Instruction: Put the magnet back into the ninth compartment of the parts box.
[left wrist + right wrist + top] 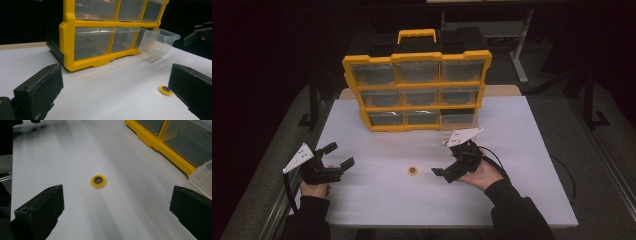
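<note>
Item: small yellow disc [413, 171] with a dark centre, laid flat on the white table [522, 150]. It is placed in front of the drawer cabinet [417, 90], well apart from it, and nothing touches it.

Landmark: drawer cabinet, yellow frame, nine clear drawers in three rows, carrying handle on top, stood upright at the far part of the table. Its bottom-right drawer [458, 121] is pulled out toward the person.

Left gripper [339, 156]: held in the left hand in front of the cabinet's left end, well apart from it. Its jaws are spread wide, with nothing between them. It is kept well to the left of the disc.

Right gripper [438, 172]: held in the right hand, just in front of the pulled-out drawer and near the disc, on the disc's right. Its jaws are parted wide and empty.

High view: both hands, dark sleeves, the whole cabinet and the table edges are recorded.

Left gripper view: the pulled-out drawer [160, 40] is shown from the side, tilted slightly downward; the disc [165, 90] is seen just beside the right-hand jaw; the other gripper is seen at the far right.

Right gripper view: the disc [98, 180] is shown close, lying beyond and between the jaws, its dark ring and small centre hole made out; a corner of the clear drawer [203, 178] and the cabinet's yellow base [160, 145] are included.
</note>
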Available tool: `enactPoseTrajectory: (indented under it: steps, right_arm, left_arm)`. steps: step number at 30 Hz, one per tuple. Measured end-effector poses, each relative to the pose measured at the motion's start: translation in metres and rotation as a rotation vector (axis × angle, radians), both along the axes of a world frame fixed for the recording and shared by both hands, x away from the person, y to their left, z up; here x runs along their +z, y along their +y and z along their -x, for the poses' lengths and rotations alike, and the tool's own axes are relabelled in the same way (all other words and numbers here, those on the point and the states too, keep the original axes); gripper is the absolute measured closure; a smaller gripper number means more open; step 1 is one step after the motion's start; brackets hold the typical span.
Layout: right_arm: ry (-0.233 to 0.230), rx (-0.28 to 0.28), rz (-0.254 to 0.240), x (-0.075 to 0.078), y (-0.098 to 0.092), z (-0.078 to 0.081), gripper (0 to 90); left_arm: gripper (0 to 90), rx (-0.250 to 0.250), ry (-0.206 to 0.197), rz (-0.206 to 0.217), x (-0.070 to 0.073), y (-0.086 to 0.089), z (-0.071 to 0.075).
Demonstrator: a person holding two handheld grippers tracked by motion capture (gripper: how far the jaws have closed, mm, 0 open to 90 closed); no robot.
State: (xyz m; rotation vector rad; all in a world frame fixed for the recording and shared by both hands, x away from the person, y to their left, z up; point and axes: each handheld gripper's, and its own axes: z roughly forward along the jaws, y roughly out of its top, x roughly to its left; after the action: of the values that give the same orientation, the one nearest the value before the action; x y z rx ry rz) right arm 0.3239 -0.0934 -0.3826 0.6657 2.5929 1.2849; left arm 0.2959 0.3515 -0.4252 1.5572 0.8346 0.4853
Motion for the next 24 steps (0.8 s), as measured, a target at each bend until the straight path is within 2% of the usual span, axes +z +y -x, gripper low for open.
enactPoseTrajectory:
  steps: [6, 15, 24]
  right_arm:
    - [0.006, 0.013, -0.001, 0.0, 0.008, -0.002, 0.0]
    - [0.034, 0.034, 0.021, -0.005, 0.02, -0.007, 0.0]
    - [0.042, 0.049, 0.037, -0.005, 0.031, -0.011, 0.0]
  left_arm:
    - [0.0, -0.001, -0.001, -0.001, 0.0, 0.0, 0.0]
    - [0.0, -0.004, 0.002, -0.004, 0.0, -0.001, 0.0]
    - [0.0, -0.006, 0.0, -0.005, 0.0, -0.001, 0.0]
